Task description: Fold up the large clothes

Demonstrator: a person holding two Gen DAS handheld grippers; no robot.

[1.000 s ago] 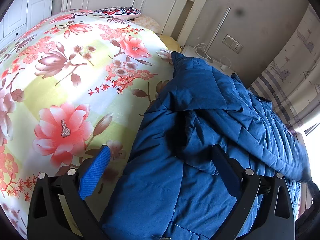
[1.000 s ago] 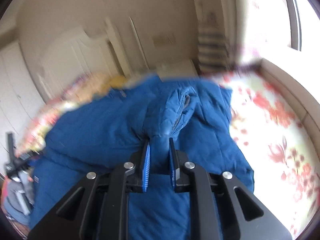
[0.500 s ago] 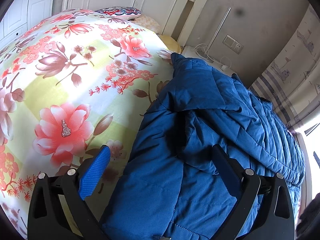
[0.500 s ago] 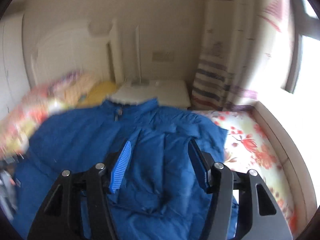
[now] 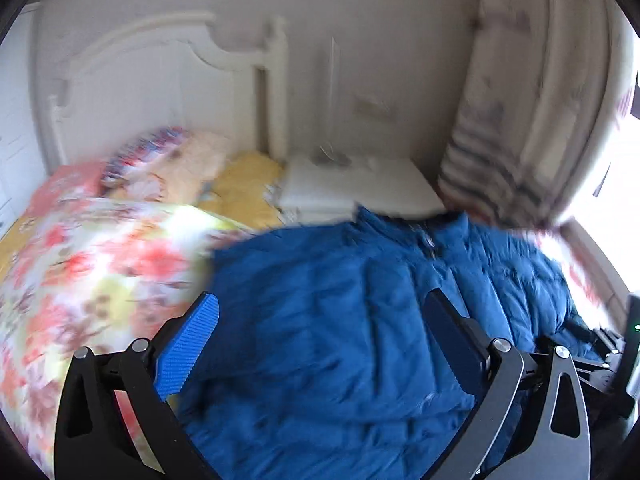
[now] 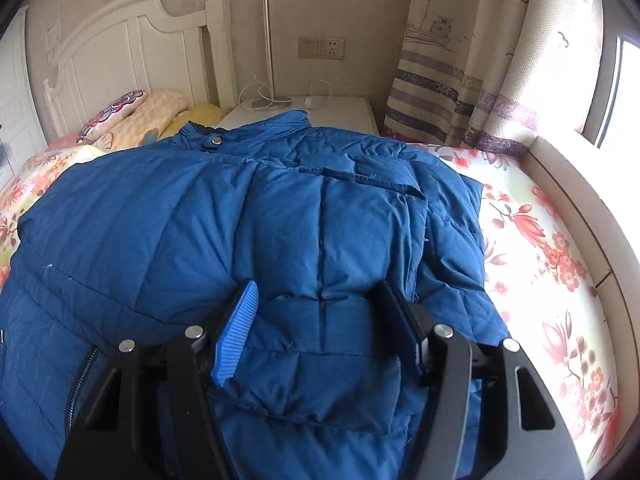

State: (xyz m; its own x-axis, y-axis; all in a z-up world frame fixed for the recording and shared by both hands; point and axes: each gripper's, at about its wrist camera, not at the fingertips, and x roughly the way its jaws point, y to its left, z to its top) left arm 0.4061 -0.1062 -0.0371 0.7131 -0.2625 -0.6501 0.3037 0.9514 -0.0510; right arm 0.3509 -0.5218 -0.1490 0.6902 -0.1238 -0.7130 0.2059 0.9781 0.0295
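**Across the bed, the sleeve is down and both grippers stand off the coat**

Over on the left wrist view, everything smears with motion. A second ago this camera sat low at the coat's near edge, filled by the floral bedspread; now the headboard [image 5: 132, 68], the nightstand [image 5: 360, 188] and the curtain [image 5: 516, 128] sweep into frame. The left gripper [image 5: 320, 340] hangs above the blue puffer coat [image 5: 340, 320], fingers spread wide, nothing between them that they press on. The floral bedspread [image 5: 88, 264] shows at left.

Up on the right wrist view, sharp and steady: a second ago these fingers pinched a bunched fold of blue fabric. Now the right gripper [image 6: 320, 320] has its jaws opening, and the folded-over sleeve [image 6: 348, 264] lies flat on the coat's body between the pads without being gripped. That reads as one sleeve fold delivered; the other side and the lengthwise fold likely remain.

The coat lies spread on the bed, its collar [image 6: 256, 130] pointing away toward the nightstand, hem toward the camera. So the long axis runs near to far.
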